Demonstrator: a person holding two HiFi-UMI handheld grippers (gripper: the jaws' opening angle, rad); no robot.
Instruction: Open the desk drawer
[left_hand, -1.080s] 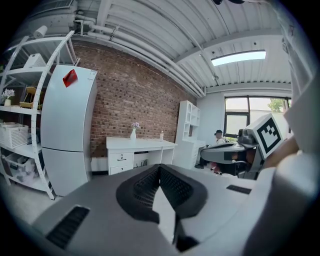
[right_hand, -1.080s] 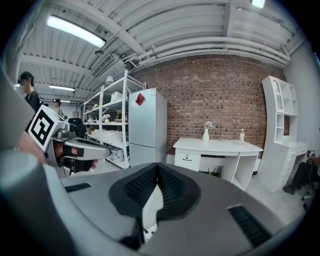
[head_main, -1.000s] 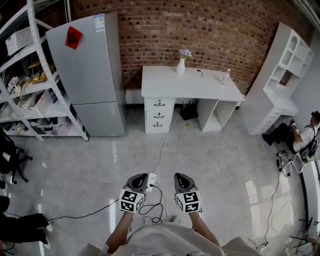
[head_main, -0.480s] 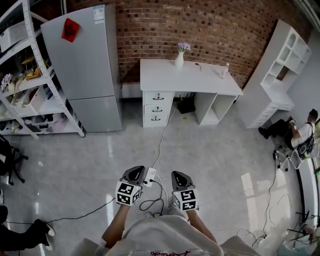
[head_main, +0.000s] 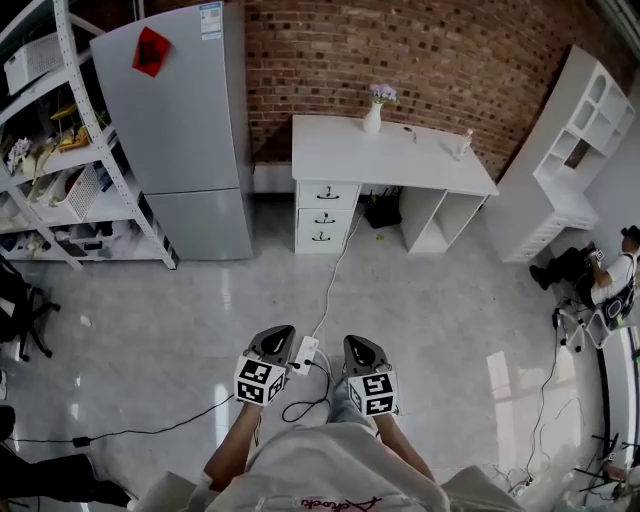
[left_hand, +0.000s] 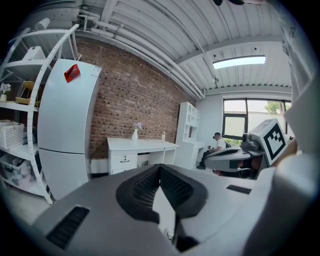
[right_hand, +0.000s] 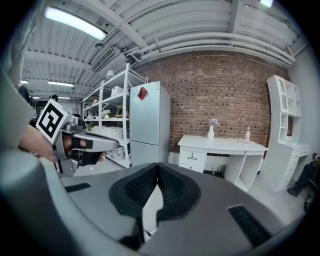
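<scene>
The white desk (head_main: 400, 152) stands against the brick wall, far across the floor from me. Its three drawers (head_main: 323, 216) are stacked at its left end, all closed, each with a dark handle. My left gripper (head_main: 283, 332) and right gripper (head_main: 356, 343) are held side by side low in the head view, both aimed toward the desk with nothing in them. In the left gripper view the left gripper (left_hand: 160, 168) is shut, with the drawers (left_hand: 122, 160) small in the distance. The right gripper (right_hand: 158, 166) is shut too, and the drawers (right_hand: 192, 158) lie ahead of it.
A grey fridge (head_main: 182, 125) stands left of the desk, with metal shelving (head_main: 55, 160) beyond it. A white shelf unit (head_main: 572, 150) is at the right. A power strip (head_main: 305, 351) and cable (head_main: 335, 268) lie on the floor ahead. A person (head_main: 600, 272) sits at far right.
Both grippers have drifted slightly across the floor together with me, staying side by side. Their jaws look the same. The drawers are closed as before.
</scene>
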